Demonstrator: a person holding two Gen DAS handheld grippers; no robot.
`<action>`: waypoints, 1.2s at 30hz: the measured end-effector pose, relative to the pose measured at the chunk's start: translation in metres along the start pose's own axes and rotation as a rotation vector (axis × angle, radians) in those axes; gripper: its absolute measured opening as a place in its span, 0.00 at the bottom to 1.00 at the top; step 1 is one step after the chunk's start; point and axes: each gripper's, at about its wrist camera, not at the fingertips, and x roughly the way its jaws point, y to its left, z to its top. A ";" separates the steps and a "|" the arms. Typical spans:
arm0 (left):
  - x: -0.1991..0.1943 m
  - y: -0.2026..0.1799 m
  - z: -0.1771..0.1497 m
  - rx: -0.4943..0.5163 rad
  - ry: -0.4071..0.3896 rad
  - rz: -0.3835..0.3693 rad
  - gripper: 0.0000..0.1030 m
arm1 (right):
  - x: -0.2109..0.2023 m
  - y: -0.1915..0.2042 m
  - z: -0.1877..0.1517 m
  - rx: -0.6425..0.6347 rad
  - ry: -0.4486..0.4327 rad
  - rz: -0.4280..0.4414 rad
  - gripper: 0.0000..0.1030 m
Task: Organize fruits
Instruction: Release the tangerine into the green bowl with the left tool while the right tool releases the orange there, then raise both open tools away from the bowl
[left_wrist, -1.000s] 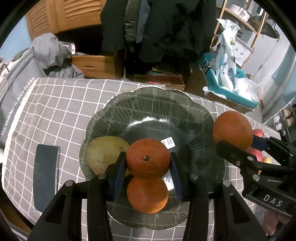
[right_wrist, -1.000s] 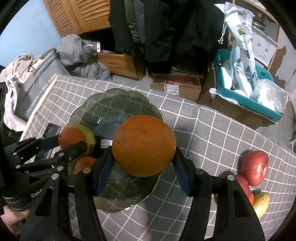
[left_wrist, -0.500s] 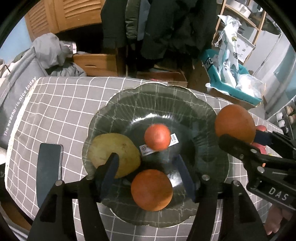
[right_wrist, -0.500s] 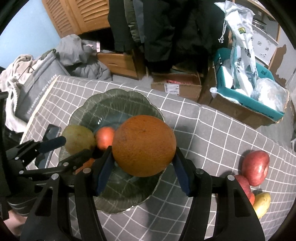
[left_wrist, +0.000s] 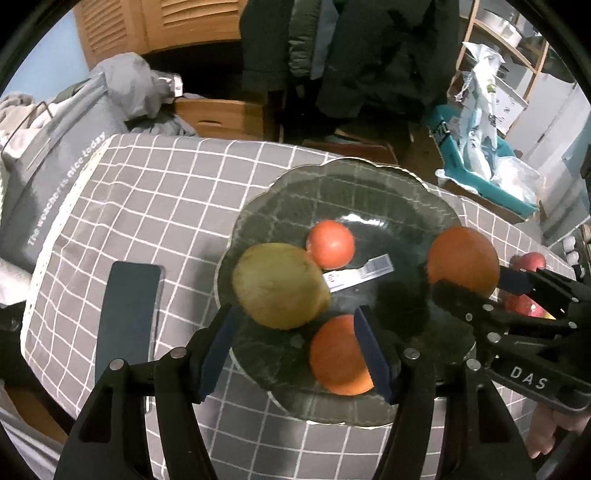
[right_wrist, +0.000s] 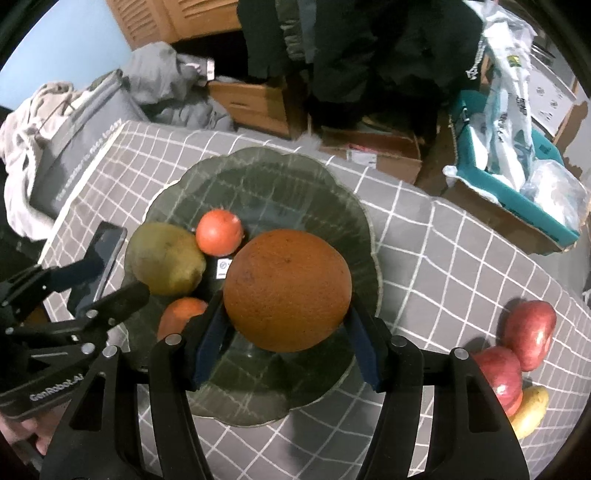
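Orange (right_wrist: 287, 290) sitting clamped in my right gripper (right_wrist: 286, 341) over the plate's (right_wrist: 343, 192) right edge, my left gripper (left_wrist: 295, 349) hanging parted, gripping nothing, pear (left_wrist: 280, 286) lying by the plate's left rim.

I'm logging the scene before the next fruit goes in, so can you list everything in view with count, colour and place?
plate: 1, dark green glass, on checked cloth
large orange: 1, orange, held over plate
small oranges: 2, orange, on plate
pear: 1, yellow-green, plate's left side
apples: 2, red, on cloth at right
yellow fruit: 1, beside apples
phone: 1, dark, left of plate
left hand-held gripper: open, empty
right hand-held gripper: shut on large orange
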 end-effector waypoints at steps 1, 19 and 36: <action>0.000 0.003 -0.001 -0.004 0.001 0.002 0.65 | 0.002 0.002 0.000 -0.004 0.006 0.000 0.61; -0.007 0.020 -0.008 -0.030 0.001 -0.003 0.65 | 0.003 0.015 0.003 -0.002 0.012 0.013 0.71; -0.049 0.005 -0.002 -0.008 -0.094 -0.030 0.73 | -0.067 0.010 0.006 -0.010 -0.143 -0.064 0.71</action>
